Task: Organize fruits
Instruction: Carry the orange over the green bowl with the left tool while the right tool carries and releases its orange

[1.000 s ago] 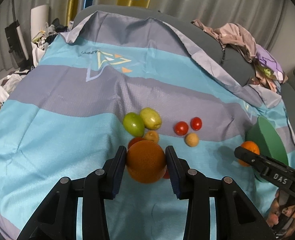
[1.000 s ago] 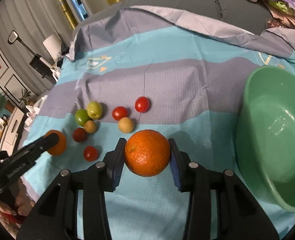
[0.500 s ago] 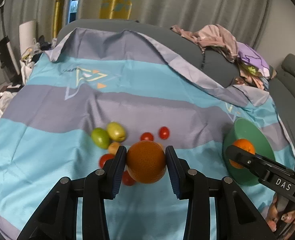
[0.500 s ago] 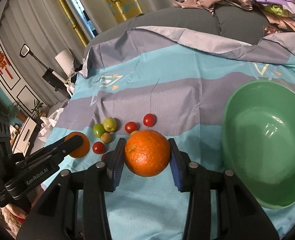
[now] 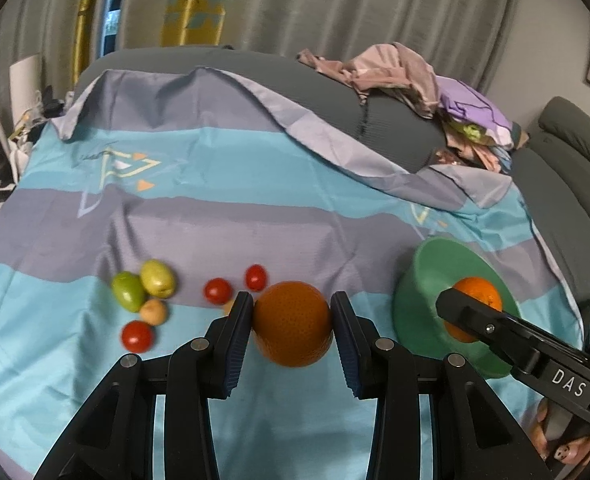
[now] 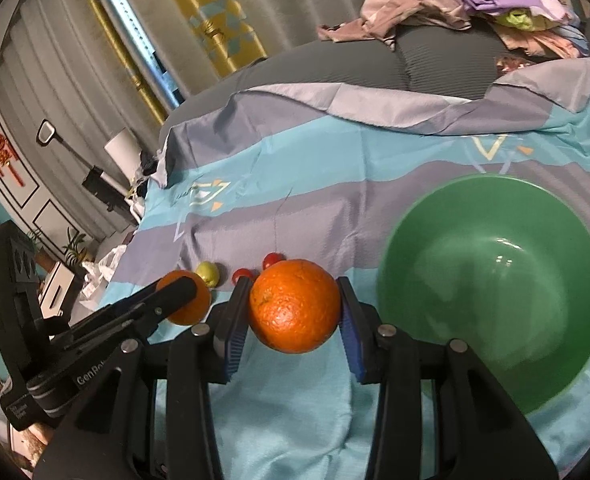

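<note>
While striped sheet drapes sofa, grey curtains behind

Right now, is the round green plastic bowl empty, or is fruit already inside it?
Empty: the right wrist view shows the round green plastic bowl's bare inside. Both oranges are in the grippers.

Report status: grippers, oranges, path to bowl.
Left gripper shut on left orange. Right gripper shut on right orange. Green bowl empty, path open.
</note>
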